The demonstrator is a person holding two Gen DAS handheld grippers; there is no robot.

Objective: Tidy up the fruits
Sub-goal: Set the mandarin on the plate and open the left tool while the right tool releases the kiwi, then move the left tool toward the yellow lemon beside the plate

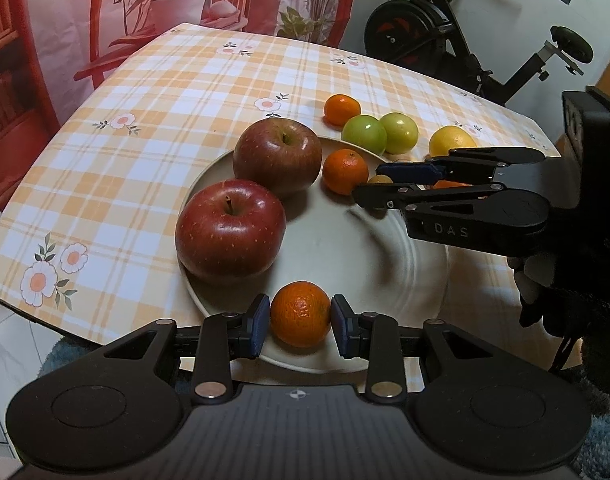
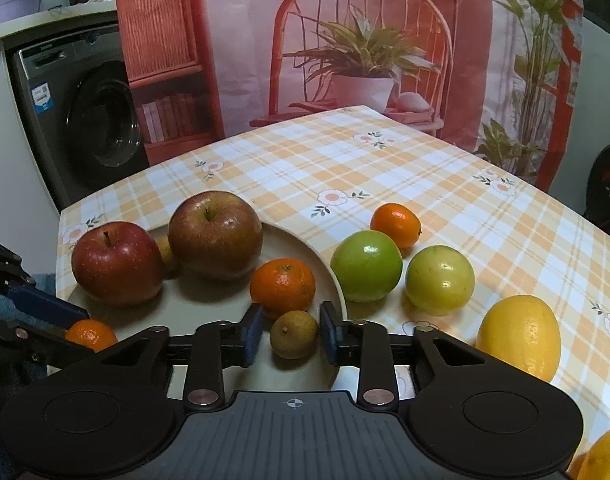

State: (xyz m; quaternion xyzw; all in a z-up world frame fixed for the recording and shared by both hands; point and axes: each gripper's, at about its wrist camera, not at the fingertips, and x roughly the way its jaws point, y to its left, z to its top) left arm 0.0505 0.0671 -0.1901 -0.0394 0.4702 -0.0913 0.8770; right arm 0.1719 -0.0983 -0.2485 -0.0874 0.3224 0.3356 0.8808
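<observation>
Left hand-held gripper (image 1: pixel 300 316) pinching a small mandarin (image 1: pixel 300 314) at plate's 6 o'clock rim, blue pads touching both flanks of the fruit. Right hand-held gripper (image 2: pixel 291 334) spread slightly around a small brown-green fruit (image 2: pixel 293 334), gaps visible on both sides, pads not pressing; fruit resting on the plate (image 1: pixel 337 248) near its right edge, at about 3 o'clock in the left wrist view.

Also on plate: two red apples (image 1: pixel 230 226) at 9 to 11 o'clock, touching each other; second mandarin (image 2: pixel 283 286) just beyond the brown-green fruit. Off plate on the checked tabletop (image 2: pixel 405 168): two green apples (image 2: pixel 365 266) side by side, third mandarin (image 2: pixel 395 225) behind them, lemon (image 2: pixel 519 338) at 3 o'clock of right gripper.

Handling judgement: mandarins light, soft-skinned, slightly yielding, so grip across the equator with gentle squeeze, avoid crushing. Small brown-green fruit very light, round, likely to roll or pop out; take at widest middle. Green apples firm, smooth, waxy, probably slippery; hold at widest point, may fill most of the jaw span. Lemon firm, textured peel, better grip across the short axis. Red apples heavy, likely too wide for a secure pinch
</observation>
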